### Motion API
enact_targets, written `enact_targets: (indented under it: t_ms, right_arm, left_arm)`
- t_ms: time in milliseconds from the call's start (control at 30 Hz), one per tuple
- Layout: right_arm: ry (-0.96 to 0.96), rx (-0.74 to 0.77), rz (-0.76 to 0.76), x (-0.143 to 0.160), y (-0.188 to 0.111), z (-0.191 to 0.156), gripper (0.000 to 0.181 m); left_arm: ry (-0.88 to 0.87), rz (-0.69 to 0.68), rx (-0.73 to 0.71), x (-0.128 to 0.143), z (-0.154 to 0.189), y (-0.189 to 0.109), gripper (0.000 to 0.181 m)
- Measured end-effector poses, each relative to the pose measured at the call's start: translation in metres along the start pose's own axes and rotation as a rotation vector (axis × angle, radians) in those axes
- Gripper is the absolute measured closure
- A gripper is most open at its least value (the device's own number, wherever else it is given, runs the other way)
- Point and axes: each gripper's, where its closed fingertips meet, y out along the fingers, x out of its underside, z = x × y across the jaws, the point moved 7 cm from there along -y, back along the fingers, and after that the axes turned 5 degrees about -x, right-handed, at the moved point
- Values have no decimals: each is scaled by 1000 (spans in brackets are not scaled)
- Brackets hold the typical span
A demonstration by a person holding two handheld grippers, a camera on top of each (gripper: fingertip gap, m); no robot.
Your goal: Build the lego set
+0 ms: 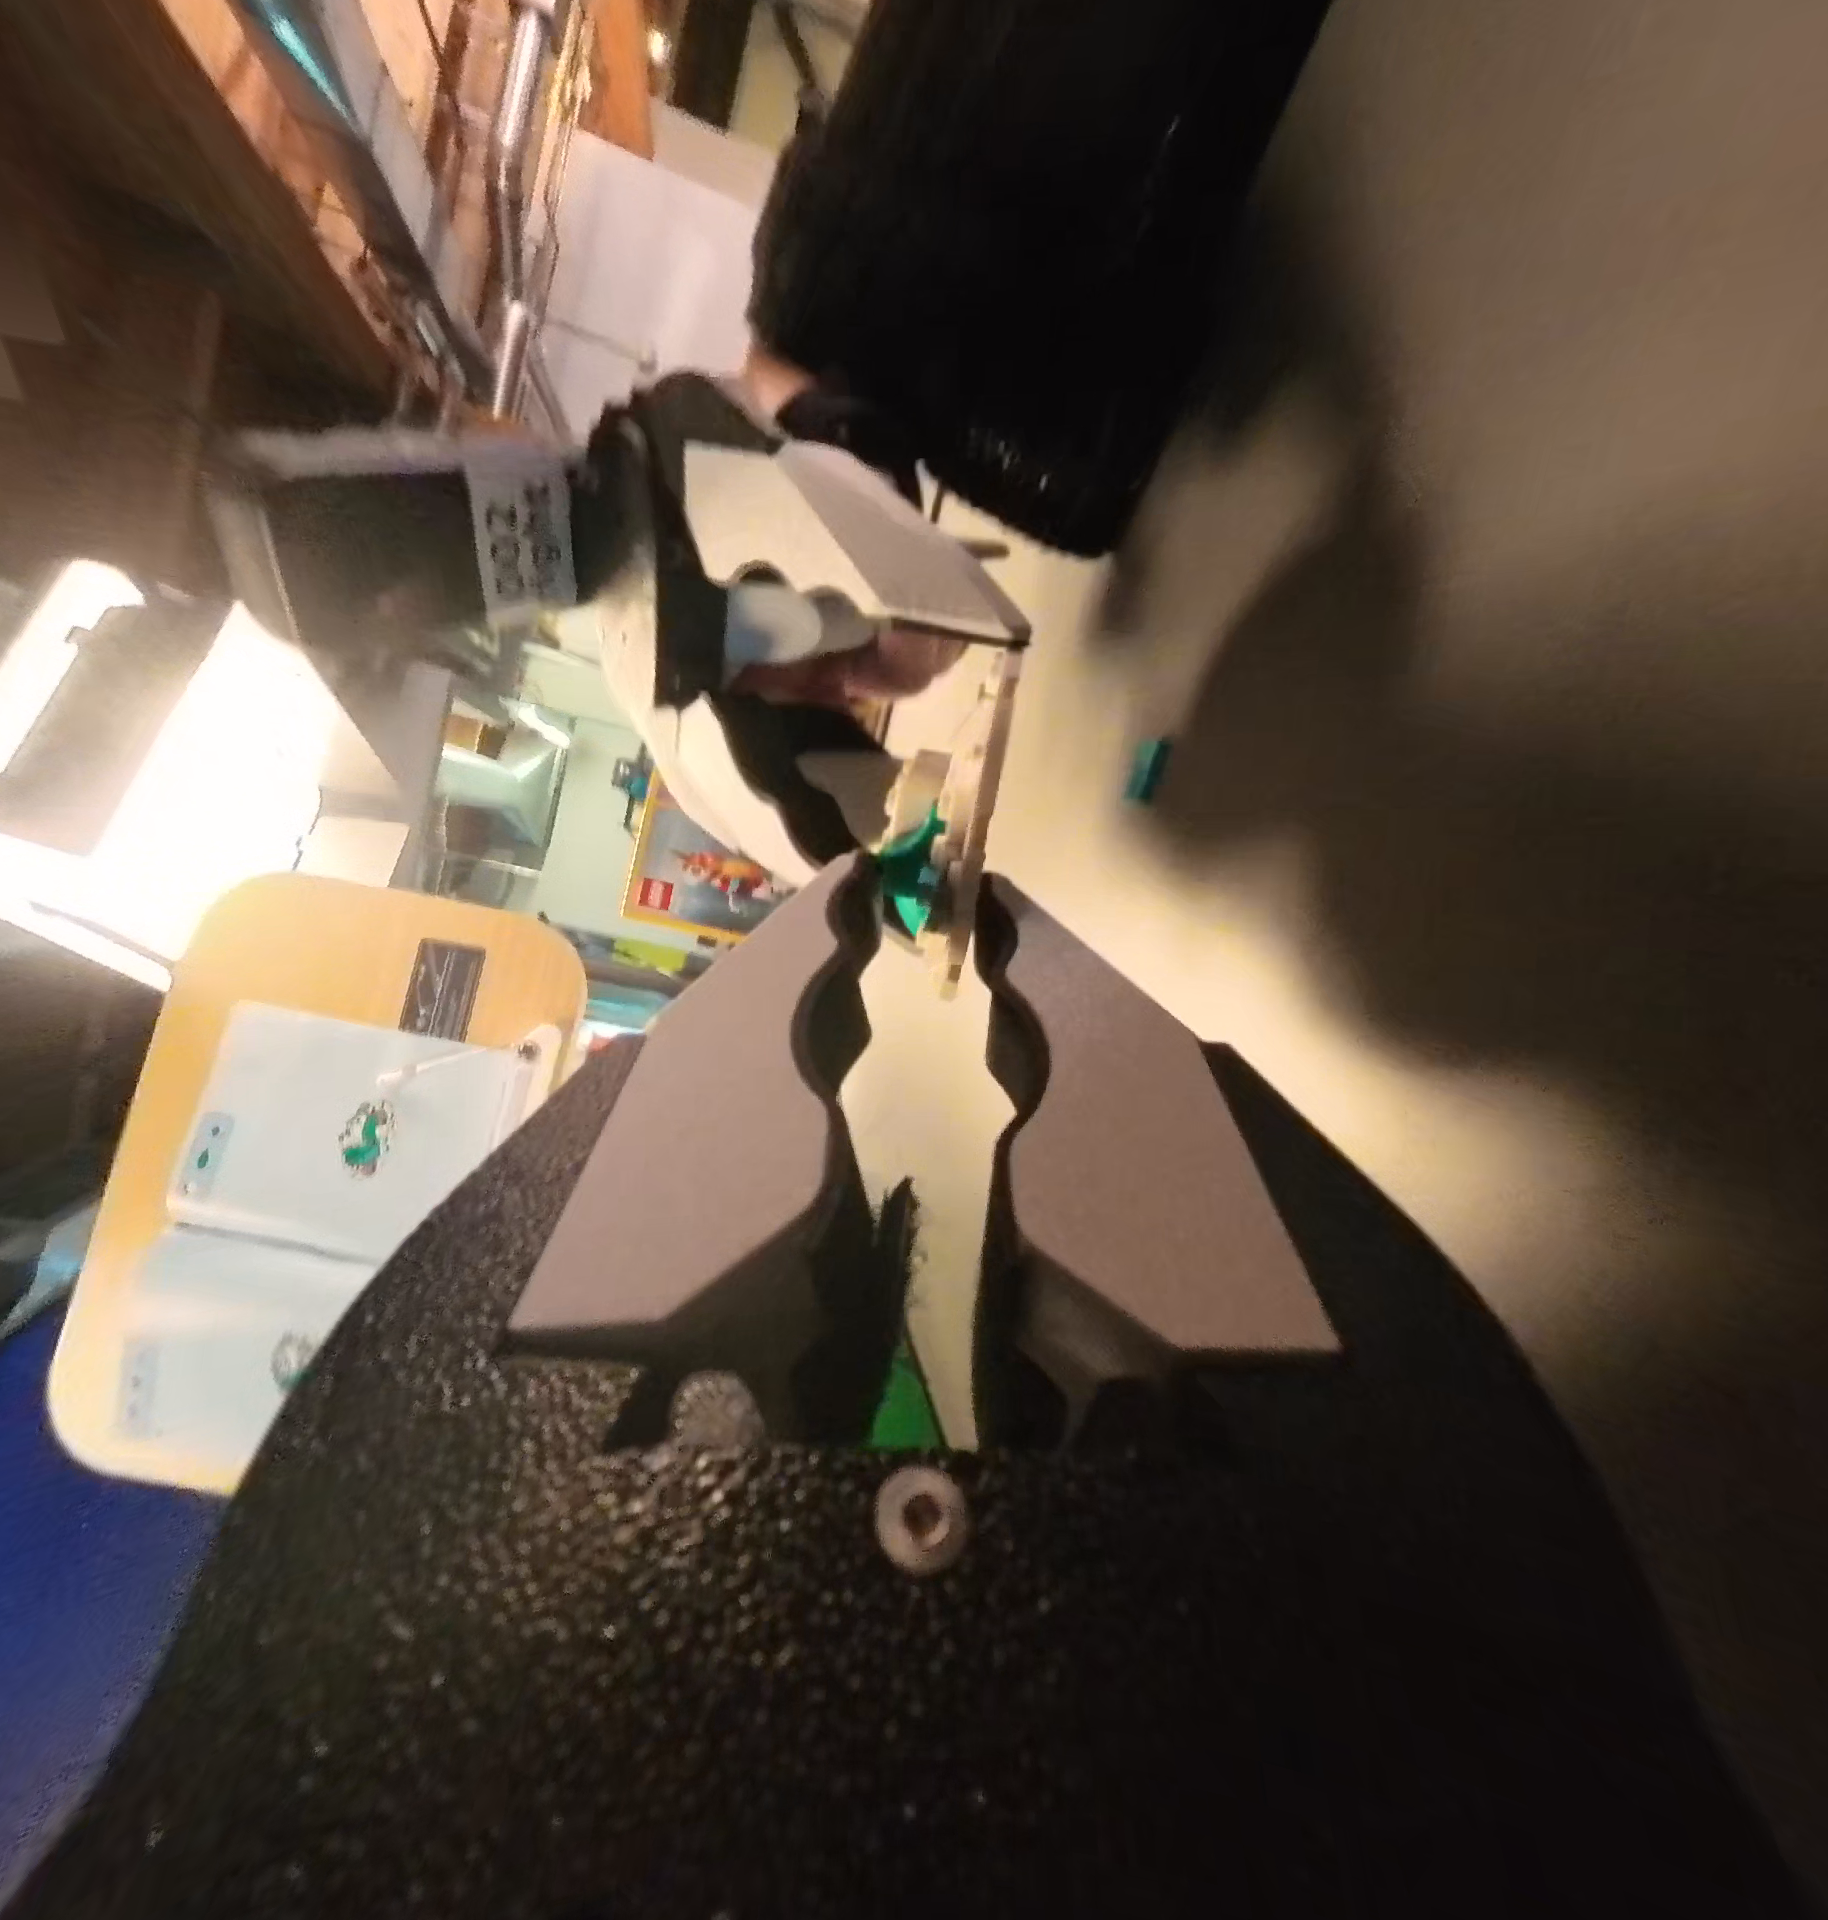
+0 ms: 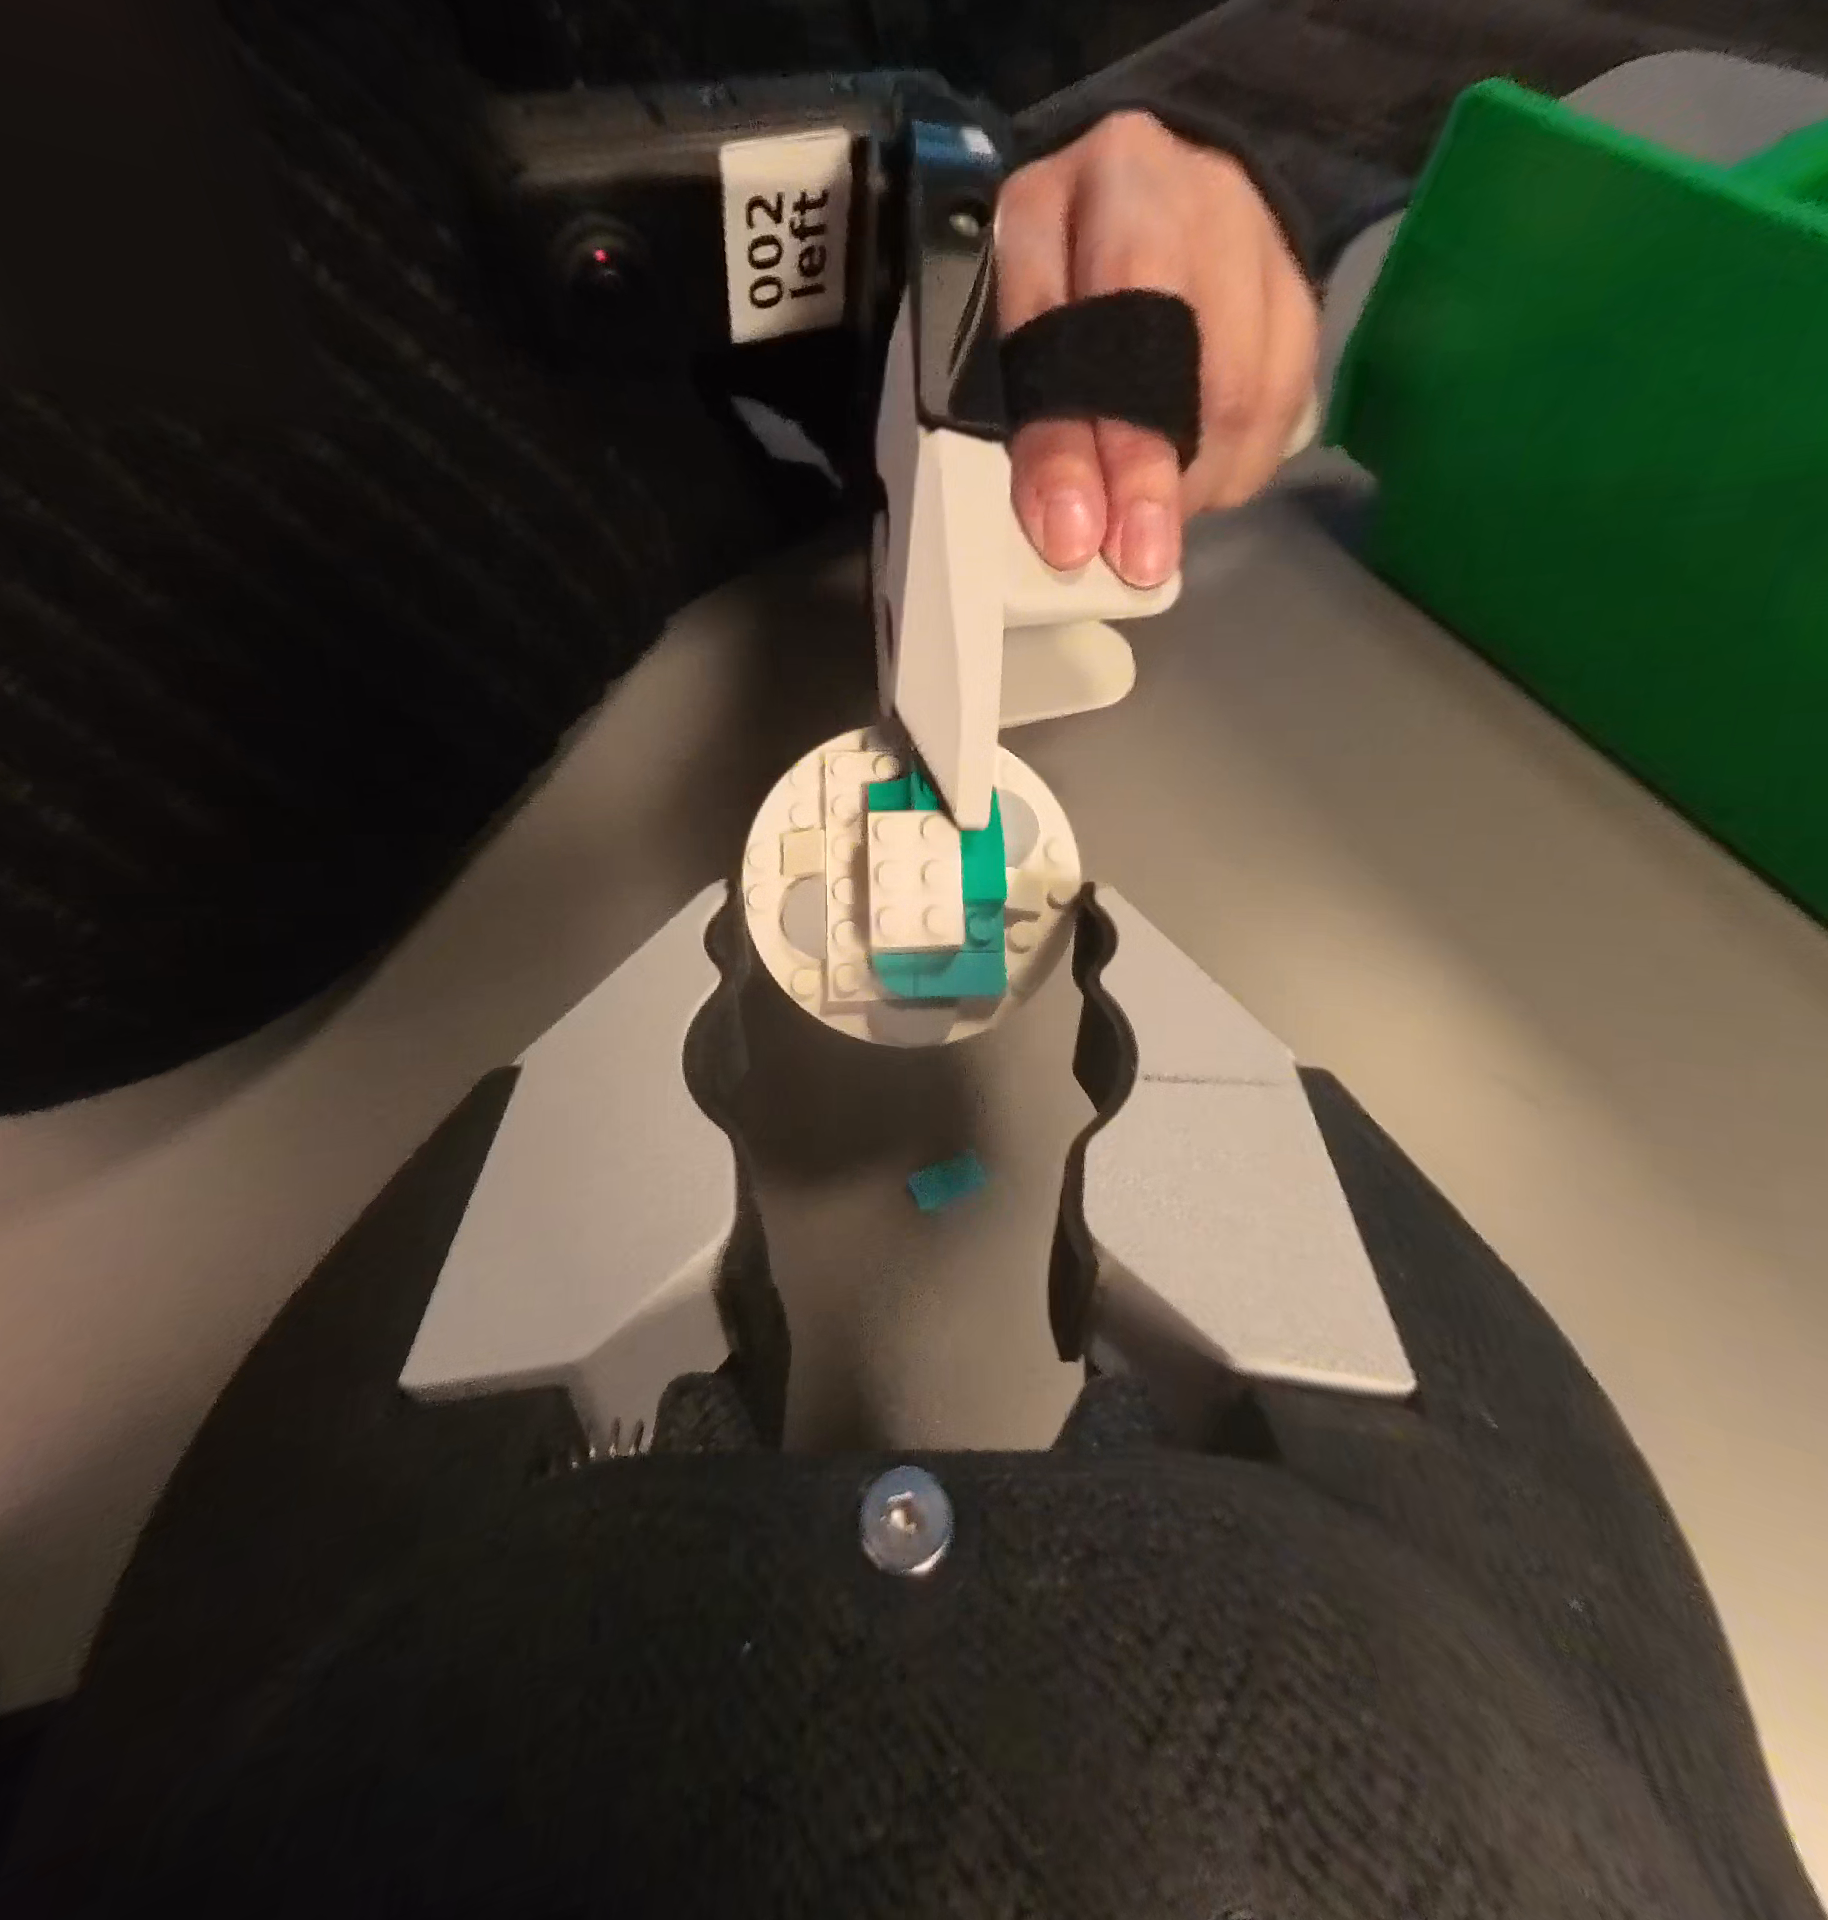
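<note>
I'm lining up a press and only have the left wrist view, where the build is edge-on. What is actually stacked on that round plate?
Observer: In the right wrist view, white bricks sit over teal bricks on the round white plate.
Operator: Where does my gripper touch?
Observer: The left gripper meets the far end of the teal bricks with its tip.
Operator: Is the plate steadied?
Observer: The right gripper has its tips against the plate's opposite edges.
</note>
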Motion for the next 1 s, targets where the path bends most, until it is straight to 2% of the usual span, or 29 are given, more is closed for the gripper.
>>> enact_targets:
  t_ms: [33,100,133,233,367,667,867,1000]
  right_arm:
    - [-14,58,-12,2,-6,2,119]
    - [-37,144,-74,13,-19,4,123]
    - [-38,157,-86,19,-23,2,130]
    - [19,112,-90,40,-27,-6,147]
    - [58,93,-144,59,-21,-13,151]
    - [15,52,-155,51,-4,-23,156]
    - [-7,188,-110,48,-10,-10,157]
    - [22,195,-116,49,-6,-9,157]
  left_arm:
    - [-4,-27,-12,5,-1,1,166]
    - [19,-95,-61,13,-3,6,166]
    - [43,-124,-81,16,-4,8,166]
    - [69,-175,-121,19,-6,15,166]
    - [114,-235,-150,25,-5,19,167]
    - [134,-263,-165,28,-5,23,167]
    - [139,-259,-158,30,-3,24,167]
    - [153,-262,-148,30,-1,24,167]
